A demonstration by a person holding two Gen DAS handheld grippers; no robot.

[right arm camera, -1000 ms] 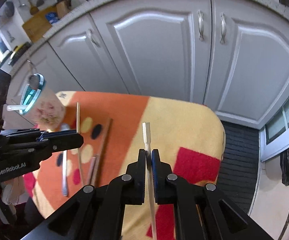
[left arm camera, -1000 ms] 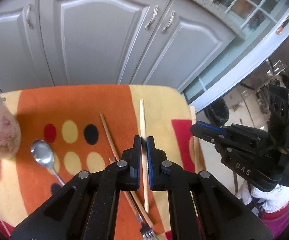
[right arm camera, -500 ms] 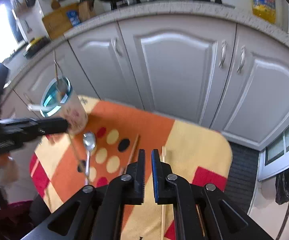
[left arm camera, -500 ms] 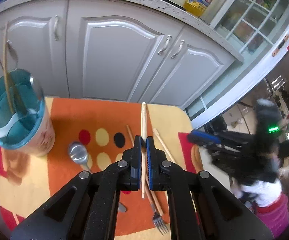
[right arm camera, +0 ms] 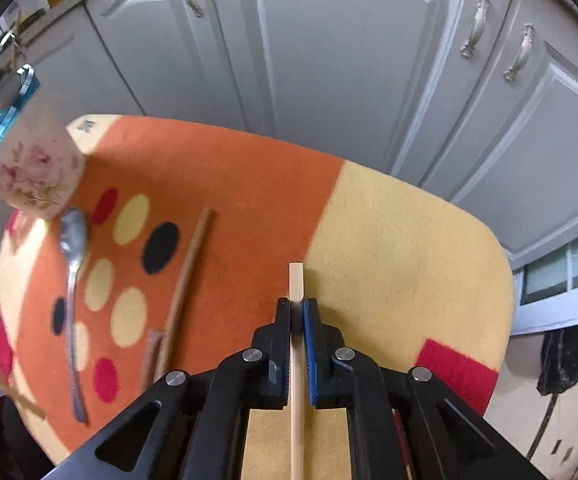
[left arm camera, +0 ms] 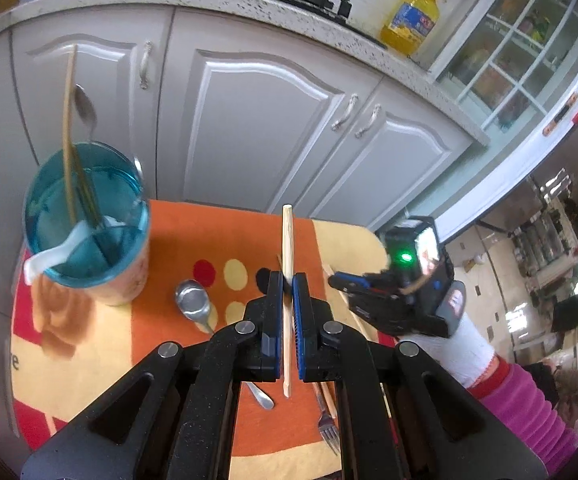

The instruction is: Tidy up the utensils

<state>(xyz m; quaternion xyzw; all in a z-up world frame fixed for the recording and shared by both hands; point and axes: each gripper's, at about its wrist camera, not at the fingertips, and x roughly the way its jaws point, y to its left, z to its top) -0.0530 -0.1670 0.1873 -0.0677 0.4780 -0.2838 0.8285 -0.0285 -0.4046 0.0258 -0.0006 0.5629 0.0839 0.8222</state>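
Observation:
My left gripper (left arm camera: 288,284) is shut on a pale chopstick (left arm camera: 287,240) and holds it above the orange cloth, to the right of the blue-rimmed floral cup (left arm camera: 89,248). The cup holds a chopstick, a metal spoon and a white spoon. My right gripper (right arm camera: 297,308) is shut on another pale chopstick (right arm camera: 295,280), low over the cloth's yellow part. On the cloth lie a metal spoon (right arm camera: 73,248), a brown chopstick (right arm camera: 187,280) and a fork (left arm camera: 329,432). The right gripper also shows in the left wrist view (left arm camera: 389,292).
The small table (right arm camera: 409,240) under the orange, yellow and red cloth stands before grey cabinet doors (left arm camera: 257,120). A yellow oil bottle (left arm camera: 409,20) stands on the counter above. The table's edge drops off at the right.
My left gripper has lifted its chopstick higher, toward the cup. My right gripper has dropped low over the cloth and now grips a chopstick; half a second ago its jaws looked empty.

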